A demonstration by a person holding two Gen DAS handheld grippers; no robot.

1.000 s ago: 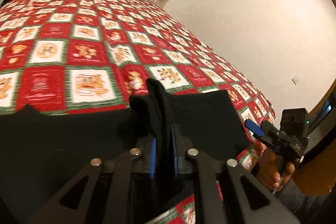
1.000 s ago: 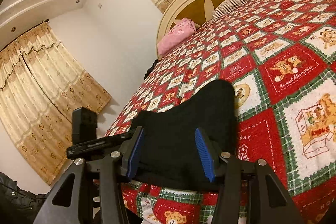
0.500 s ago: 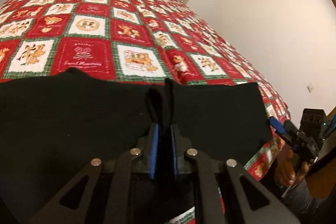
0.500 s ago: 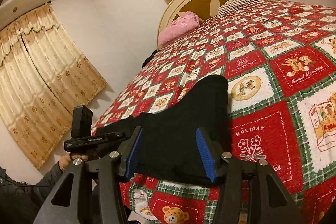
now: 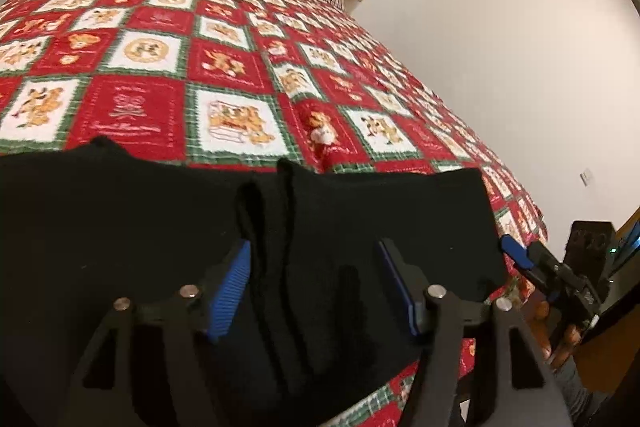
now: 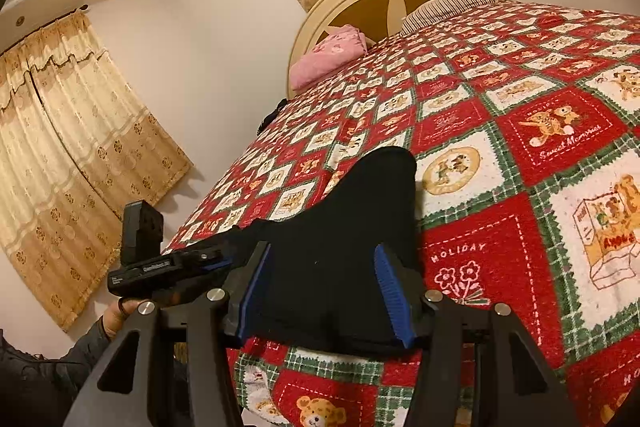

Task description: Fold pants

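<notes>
With the left gripper opening off a pinched ridge and the right gripper spread empty, the black pants at the bed's six-o'clock edge could slide off.

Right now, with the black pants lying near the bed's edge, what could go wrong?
1. The left tool is opening over a raised ridge in the pants; it may stay as a crease.
2. The pants' near edge sits at the quilt's edge, so a nudge from the right tool could slide them off.
</notes>
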